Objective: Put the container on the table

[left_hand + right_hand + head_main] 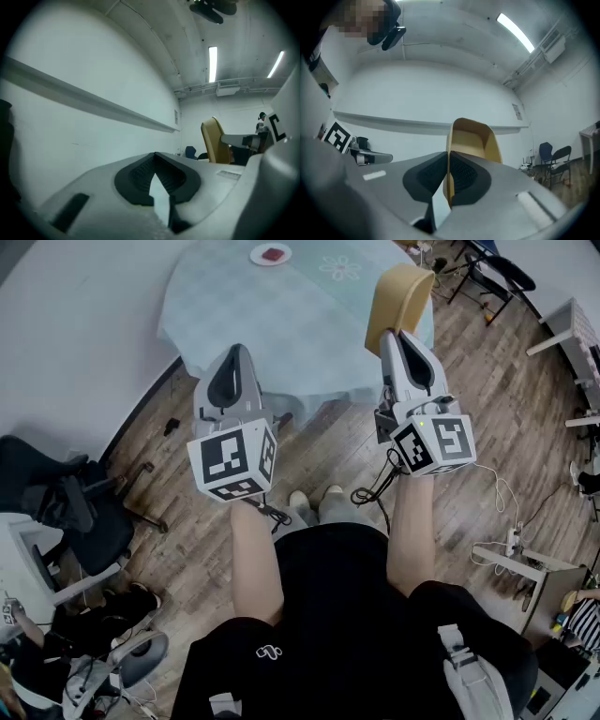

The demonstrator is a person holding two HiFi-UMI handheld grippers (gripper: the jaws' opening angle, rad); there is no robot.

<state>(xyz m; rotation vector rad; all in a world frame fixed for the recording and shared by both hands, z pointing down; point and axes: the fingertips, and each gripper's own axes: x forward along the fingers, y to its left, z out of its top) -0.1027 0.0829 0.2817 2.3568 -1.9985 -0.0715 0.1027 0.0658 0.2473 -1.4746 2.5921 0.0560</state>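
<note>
Right gripper: its two jaws are clamped on one thin side wall of the tan, box-shaped container. In the right gripper view the wall stands between the dark ribbed pads.
Container: it is held up at the tips of the right gripper and appears over the near right edge of the table. Its open side faces the gripper's camera. I cannot tell if it touches the cloth.
Left gripper: the jaws are together at the tips, with nothing between them. It is held beside the right gripper, and the container shows to its right.
Table: round, covered with a pale blue-green cloth.
On the table: a small white plate with something red on it, at the far side, well apart from the container.
Floor: brown wooden planks.
</note>
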